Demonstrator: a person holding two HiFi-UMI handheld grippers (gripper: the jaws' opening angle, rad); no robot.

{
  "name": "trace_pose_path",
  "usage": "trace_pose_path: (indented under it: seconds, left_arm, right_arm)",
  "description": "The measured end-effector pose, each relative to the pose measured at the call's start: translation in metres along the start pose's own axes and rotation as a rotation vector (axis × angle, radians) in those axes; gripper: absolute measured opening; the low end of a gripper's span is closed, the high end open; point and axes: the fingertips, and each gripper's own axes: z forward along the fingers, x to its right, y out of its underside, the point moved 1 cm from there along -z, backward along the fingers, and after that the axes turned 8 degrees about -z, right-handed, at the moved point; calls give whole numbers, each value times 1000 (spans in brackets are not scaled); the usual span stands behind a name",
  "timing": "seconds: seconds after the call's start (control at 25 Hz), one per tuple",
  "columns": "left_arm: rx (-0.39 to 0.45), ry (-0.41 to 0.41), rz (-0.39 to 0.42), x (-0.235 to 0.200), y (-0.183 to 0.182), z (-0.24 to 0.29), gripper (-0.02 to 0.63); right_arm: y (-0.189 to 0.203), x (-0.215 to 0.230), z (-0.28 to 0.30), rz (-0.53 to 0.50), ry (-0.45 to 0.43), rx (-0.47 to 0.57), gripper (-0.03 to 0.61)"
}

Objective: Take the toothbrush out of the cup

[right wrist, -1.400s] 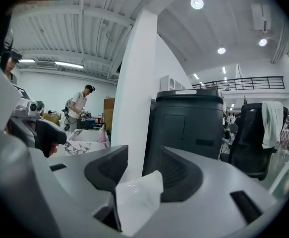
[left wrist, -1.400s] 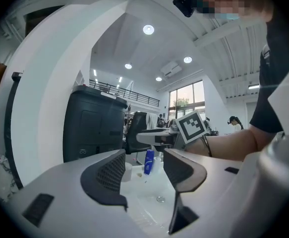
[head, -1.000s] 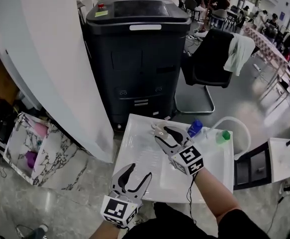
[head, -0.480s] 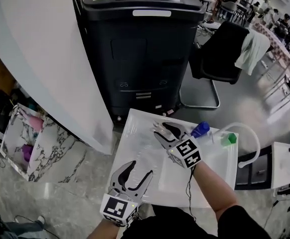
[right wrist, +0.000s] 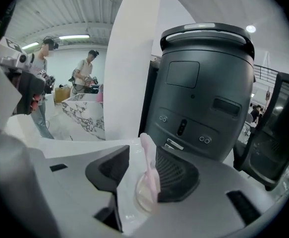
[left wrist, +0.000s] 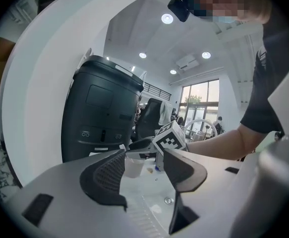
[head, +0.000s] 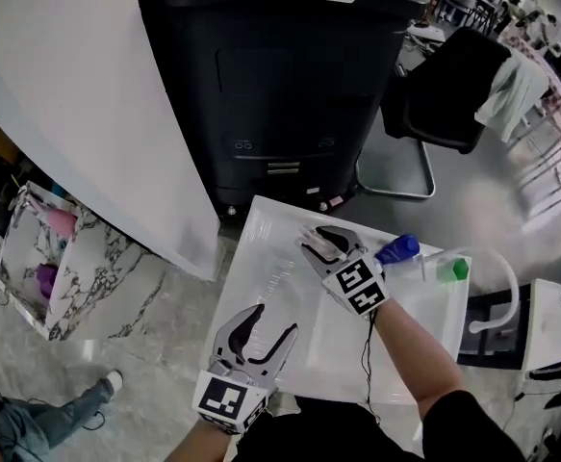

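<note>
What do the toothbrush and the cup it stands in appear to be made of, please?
Toothbrush: probably plastic, pale pink, smooth with a soft sheen along the handle. Cup: likely thin clear plastic, since one can see through its wall, though glass cannot be ruled out from its look alone.

A big black machine (head: 280, 94) is parked behind the white counter (head: 261, 296). A blue-capped bottle (head: 398, 249) and a green-capped bottle (head: 453, 269) are set near its far right edge.

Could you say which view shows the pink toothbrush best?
The right gripper view: the slim pink toothbrush stands in a clear plastic cup between its closing jaws. The head view hardly shows it; the left gripper view shows only the cup.
</note>
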Motion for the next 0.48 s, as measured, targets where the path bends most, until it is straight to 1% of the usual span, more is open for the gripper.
trace_pose_path:
  seconds: [0.2,0.48]
  left_arm:
    - [-3,-4,-20,-4,5,6,247]
    - [2,-5,-34,-7,4,10,247]
  right_arm:
    - [10,-2,13,-56,-15,-57,159]
    - [17,2,21,-88,-20,-109,114]
